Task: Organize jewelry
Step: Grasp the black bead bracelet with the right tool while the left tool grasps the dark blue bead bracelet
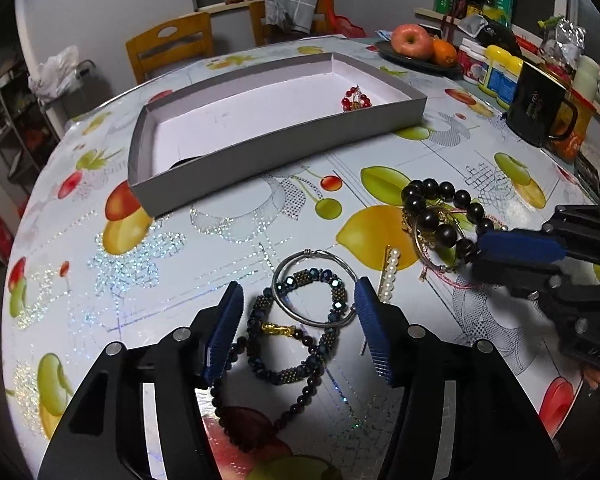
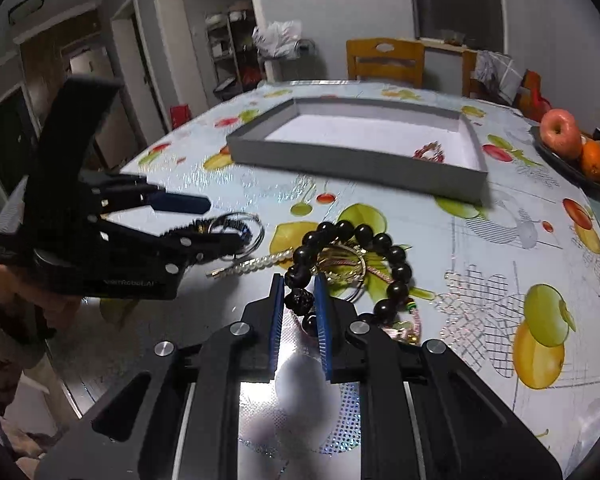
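The jewelry lies in two loose heaps on the fruit-printed tabletop [image 1: 228,240], at about six o'clock from the shallow grey box [image 1: 284,136], which already holds a red bead piece [image 1: 355,100] in its far right corner. In the right wrist view the black bead bracelet [image 2: 380,248] sits over thin gold bangles [image 2: 346,268] and a pink cord; the right tool [image 2: 299,296] is nearly shut, its blue pads pressing a carved bead of that bracelet at the loop's seven o'clock. The beads look hard and smooth, strung on something slack, so I judge the loop will sag and swing when lifted and may drag the tangled bangles with it; a pinch on one round bead could slip, so the strand between beads seems the safer hold. In the left wrist view the left tool [image 1: 300,312] stands about half open, its pads either side of a silver hoop [image 1: 314,288] and a dark blue beaded bracelet [image 1: 308,320], not clearly pressing either. A dark garnet-like strand with a gold charm [image 1: 278,327] loops under them, and a pearl hair clip [image 1: 390,276] lies at two o'clock. The hoop is stiff, thin and slippery; the beaded pieces are limp and light, best taken across the band.
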